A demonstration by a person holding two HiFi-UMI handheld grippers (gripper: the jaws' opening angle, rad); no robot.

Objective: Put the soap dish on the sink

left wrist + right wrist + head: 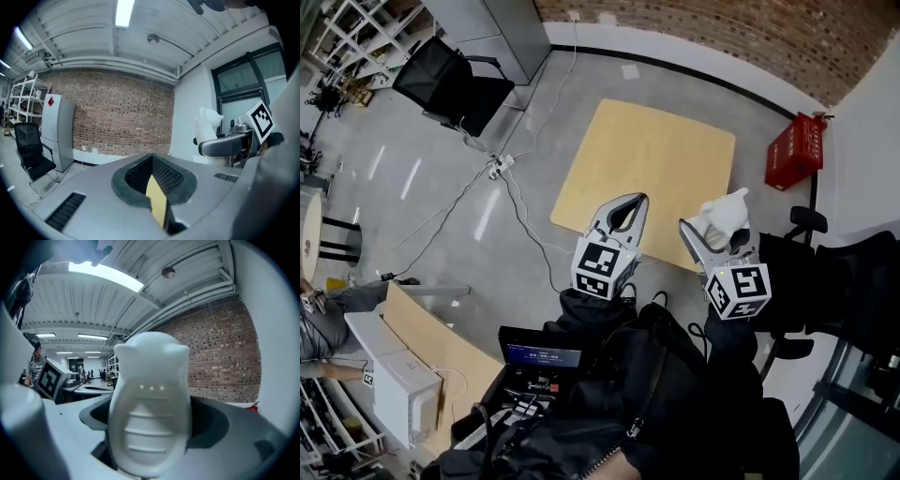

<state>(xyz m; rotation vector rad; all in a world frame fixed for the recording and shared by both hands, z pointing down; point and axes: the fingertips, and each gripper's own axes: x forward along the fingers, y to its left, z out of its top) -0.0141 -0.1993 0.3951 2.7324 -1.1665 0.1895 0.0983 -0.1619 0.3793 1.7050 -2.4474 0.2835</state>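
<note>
Wooden table (649, 159) below, right tongs (713, 228) pinching soap dish (727, 210), left tongs (627, 204) pressed together.

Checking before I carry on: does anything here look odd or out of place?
The soap dish is clamped in the right claw and held up over the edge of a wooden table. No sink is in view. Loose cables trail across the floor from a power strip.

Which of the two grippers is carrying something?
The right gripper: its jaws clamp the white ridged soap dish. The left gripper is shut, empty.
</note>
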